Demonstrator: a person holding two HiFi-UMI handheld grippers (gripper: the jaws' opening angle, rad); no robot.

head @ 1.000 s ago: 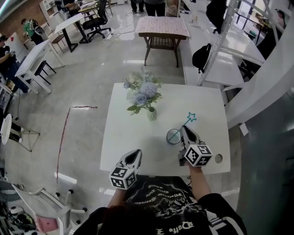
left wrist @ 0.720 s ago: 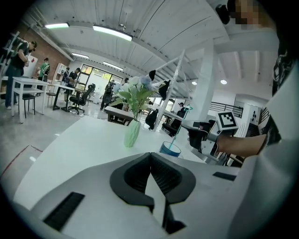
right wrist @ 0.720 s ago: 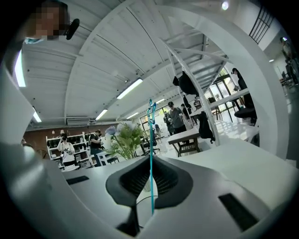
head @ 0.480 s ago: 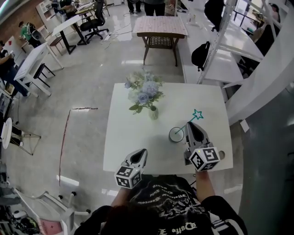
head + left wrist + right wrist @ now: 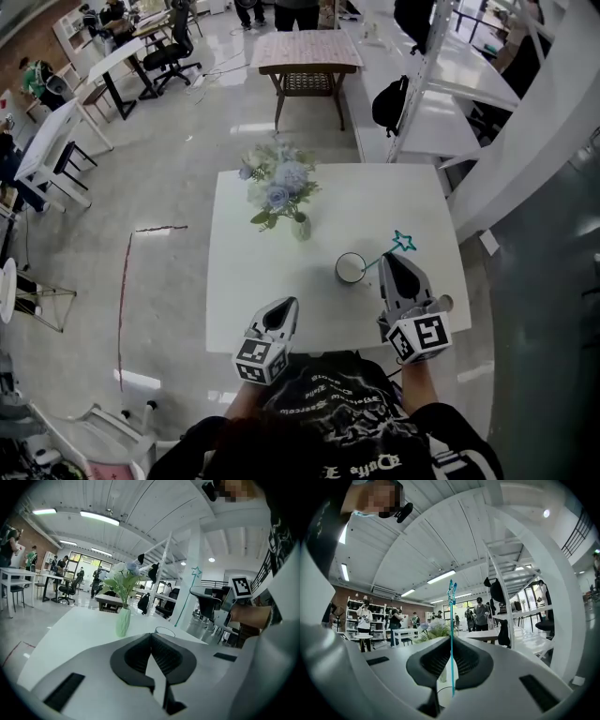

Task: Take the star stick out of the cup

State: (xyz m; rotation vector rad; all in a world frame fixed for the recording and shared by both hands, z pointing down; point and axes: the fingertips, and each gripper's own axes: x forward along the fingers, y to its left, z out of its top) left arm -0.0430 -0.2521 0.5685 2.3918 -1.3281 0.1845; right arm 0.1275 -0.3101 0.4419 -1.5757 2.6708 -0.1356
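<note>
A thin teal star stick point(image 5: 396, 249) leans up and to the right from the white cup point(image 5: 351, 268) on the white table point(image 5: 375, 197). My right gripper point(image 5: 390, 257) is shut on its shaft just right of the cup. Looking along the right gripper's jaws, the stick point(image 5: 451, 634) stands upright between the ribbed pads, star on top, my right gripper point(image 5: 451, 641) closed around it. Its lower end hangs at the cup's rim; whether it is inside is unclear. Near the front edge my left gripper point(image 5: 284, 305) is shut and empty, the left gripper point(image 5: 151, 637) pointing at the cup point(image 5: 164, 631).
A pale green vase of blue and white flowers point(image 5: 300, 228) stands on the table left of and behind the cup. There is a small round hole point(image 5: 445, 302) near the table's front right corner. A white staircase and shelving rise at the right, and a wooden table point(image 5: 305, 52) stands farther off.
My right gripper has drawn right and back from the cup with the stick in it, so the star now sits farther right of the cup. The left gripper has barely moved.
</note>
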